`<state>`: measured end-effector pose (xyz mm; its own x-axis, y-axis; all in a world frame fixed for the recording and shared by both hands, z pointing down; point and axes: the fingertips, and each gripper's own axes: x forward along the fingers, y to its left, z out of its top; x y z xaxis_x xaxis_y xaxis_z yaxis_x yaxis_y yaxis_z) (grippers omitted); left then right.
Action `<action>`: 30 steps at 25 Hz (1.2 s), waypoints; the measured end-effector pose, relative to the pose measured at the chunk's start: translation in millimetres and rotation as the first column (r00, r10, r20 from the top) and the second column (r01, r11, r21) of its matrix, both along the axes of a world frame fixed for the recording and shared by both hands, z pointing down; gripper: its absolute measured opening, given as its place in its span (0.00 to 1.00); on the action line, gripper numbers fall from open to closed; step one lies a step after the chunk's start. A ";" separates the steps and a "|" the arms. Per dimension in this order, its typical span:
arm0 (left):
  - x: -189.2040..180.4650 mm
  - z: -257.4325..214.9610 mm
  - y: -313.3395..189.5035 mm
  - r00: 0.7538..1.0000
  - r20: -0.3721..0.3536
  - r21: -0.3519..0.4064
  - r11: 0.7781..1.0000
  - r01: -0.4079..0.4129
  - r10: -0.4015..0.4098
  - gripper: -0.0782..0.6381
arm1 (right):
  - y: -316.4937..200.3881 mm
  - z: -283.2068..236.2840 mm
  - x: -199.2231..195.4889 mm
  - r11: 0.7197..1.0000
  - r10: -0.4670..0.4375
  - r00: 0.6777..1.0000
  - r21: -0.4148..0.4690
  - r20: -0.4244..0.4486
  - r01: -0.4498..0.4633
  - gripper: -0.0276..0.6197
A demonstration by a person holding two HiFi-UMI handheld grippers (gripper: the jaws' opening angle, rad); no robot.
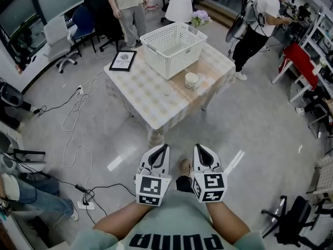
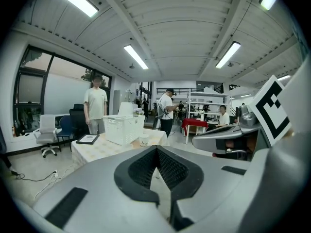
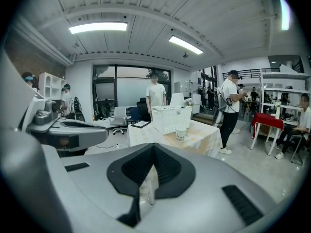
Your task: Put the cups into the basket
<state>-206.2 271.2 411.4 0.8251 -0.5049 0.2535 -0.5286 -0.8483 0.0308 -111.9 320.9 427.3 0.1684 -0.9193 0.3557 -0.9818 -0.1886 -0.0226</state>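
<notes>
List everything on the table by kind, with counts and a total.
Basket: 1
Paper cup: 1
Framed card: 1
Total: 3
Only what shows clearly is counted.

White plastic lattice basket [image 1: 173, 48]; paper-look cup [image 1: 191, 80]; matt checked tablecloth [image 1: 151, 100]; glossy grey floor [image 1: 260, 129]; left gripper [image 1: 165, 146], right gripper [image 1: 196, 146] in smooth matt grey shell, ribbed black pads [image 2: 170, 169]
</notes>
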 end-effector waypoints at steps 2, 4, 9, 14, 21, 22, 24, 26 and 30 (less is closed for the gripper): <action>4.1 0.7 -10.0 1.000 0.003 0.003 1.000 0.016 -0.016 0.11 | -11.2 2.3 5.9 1.000 -0.014 1.000 -0.001 0.003 0.014 0.05; 9.1 1.5 -20.6 0.999 0.005 0.003 0.999 0.033 -0.033 0.11 | -22.6 3.4 12.9 1.000 -0.026 1.000 -0.002 0.005 0.026 0.05; 28.2 3.6 -49.3 0.997 0.014 0.001 0.997 0.076 -0.076 0.11 | -52.3 4.6 33.1 0.998 -0.066 0.998 -0.011 -0.015 0.066 0.05; 54.8 4.5 -80.1 0.992 0.031 0.003 0.992 0.124 -0.124 0.11 | -84.5 7.1 70.0 0.996 -0.092 0.996 -0.018 -0.016 0.092 0.05; 91.9 -7.5 -126.6 0.974 0.049 0.023 0.975 0.220 -0.220 0.11 | -129.2 -3.4 118.1 0.986 -0.166 0.985 -0.020 -0.052 0.165 0.05; 97.7 -8.4 -132.6 0.971 0.050 0.022 0.972 0.234 -0.235 0.11 | -135.3 -3.7 125.0 0.984 -0.180 0.982 -0.022 -0.056 0.179 0.05; 110.1 -10.6 -143.7 0.964 0.048 0.019 0.965 0.262 -0.263 0.11 | -147.1 -3.3 137.4 0.978 -0.210 0.976 -0.027 -0.054 0.209 0.05; 122.7 -13.9 -153.3 0.957 0.046 0.023 0.959 0.284 -0.285 0.11 | -158.4 -3.7 147.0 0.971 -0.240 0.970 -0.030 -0.039 0.239 0.05; 142.0 -17.6 -168.5 0.947 0.051 0.036 0.948 0.316 -0.317 0.11 | -176.6 -3.4 165.8 0.959 -0.283 0.958 -0.039 -0.039 0.282 0.05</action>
<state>-64.2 102.6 393.8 0.6067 -0.7453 0.2767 -0.7703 -0.6371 -0.0271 54.0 144.3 423.9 -0.0802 -0.9196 0.3846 -0.9950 0.0966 0.0234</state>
